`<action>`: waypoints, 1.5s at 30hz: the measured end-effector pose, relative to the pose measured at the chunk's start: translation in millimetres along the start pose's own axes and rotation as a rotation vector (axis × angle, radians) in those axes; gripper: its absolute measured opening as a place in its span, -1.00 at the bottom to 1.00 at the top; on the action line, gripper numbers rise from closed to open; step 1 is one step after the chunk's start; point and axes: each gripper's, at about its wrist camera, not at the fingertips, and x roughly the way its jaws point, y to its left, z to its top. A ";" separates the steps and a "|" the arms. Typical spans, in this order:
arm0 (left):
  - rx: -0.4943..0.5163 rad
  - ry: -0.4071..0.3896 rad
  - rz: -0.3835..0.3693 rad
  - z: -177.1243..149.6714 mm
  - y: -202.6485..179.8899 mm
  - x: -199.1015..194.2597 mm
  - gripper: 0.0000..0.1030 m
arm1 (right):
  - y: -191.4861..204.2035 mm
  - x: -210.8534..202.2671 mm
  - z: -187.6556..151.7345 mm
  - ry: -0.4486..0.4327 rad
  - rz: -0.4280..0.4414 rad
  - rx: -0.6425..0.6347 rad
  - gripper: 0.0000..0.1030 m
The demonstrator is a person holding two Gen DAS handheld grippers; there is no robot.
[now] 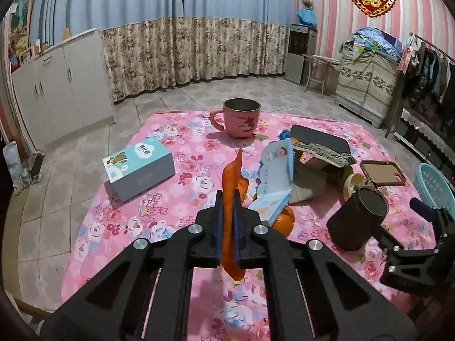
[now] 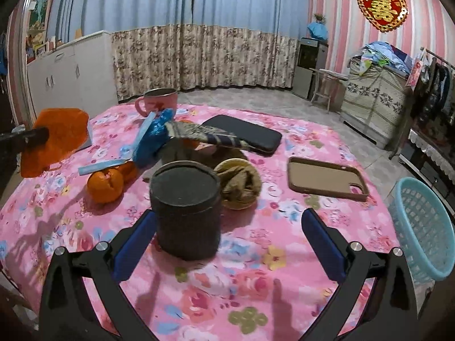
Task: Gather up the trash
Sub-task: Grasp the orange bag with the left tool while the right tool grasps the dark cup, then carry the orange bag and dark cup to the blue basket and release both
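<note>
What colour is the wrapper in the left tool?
Orange wrapper; clearest in the left wrist view.

Orange wrapper (image 1: 231, 199), pink floral tablecloth (image 1: 170, 213)

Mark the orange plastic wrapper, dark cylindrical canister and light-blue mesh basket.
orange plastic wrapper (image 1: 233, 170), left wrist view, upper part.
dark cylindrical canister (image 2: 187, 218), right wrist view, side wall.
light-blue mesh basket (image 2: 426, 227), right wrist view, mesh wall.

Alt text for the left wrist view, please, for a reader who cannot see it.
The left hand-held gripper is shut on a crumpled orange wrapper, held above a table under a pink floral cloth. Beyond it stand a pink mug and a light blue box; a dark round canister stands at right.
</note>
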 end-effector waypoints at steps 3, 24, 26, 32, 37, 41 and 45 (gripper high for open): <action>-0.016 0.012 -0.007 -0.8 3.1 3.2 -0.92 | 8.8 4.2 0.3 -0.004 0.006 -0.020 0.91; 0.021 0.004 0.001 -4.8 -15.4 -0.1 -0.92 | -17.8 -20.4 14.0 -0.041 0.130 0.005 0.09; 0.043 -0.013 -0.003 -5.3 -24.7 -7.6 -0.92 | -32.4 -30.5 15.3 -0.045 0.122 0.032 0.09; 0.085 -0.058 -0.001 -0.9 -51.3 -28.6 -0.92 | -91.0 -71.0 34.8 -0.104 0.065 0.094 0.10; 0.156 -0.121 -0.018 10.2 -91.0 -54.6 -0.92 | -145.1 -99.2 35.6 -0.126 -0.009 0.115 0.10; 0.198 -0.151 -0.102 20.2 -133.3 -71.7 -0.92 | -191.6 -122.5 33.8 -0.158 -0.092 0.157 0.10; 0.241 -0.155 -0.206 26.2 -180.1 -74.5 -0.92 | -228.8 -129.5 25.5 -0.156 -0.164 0.197 0.10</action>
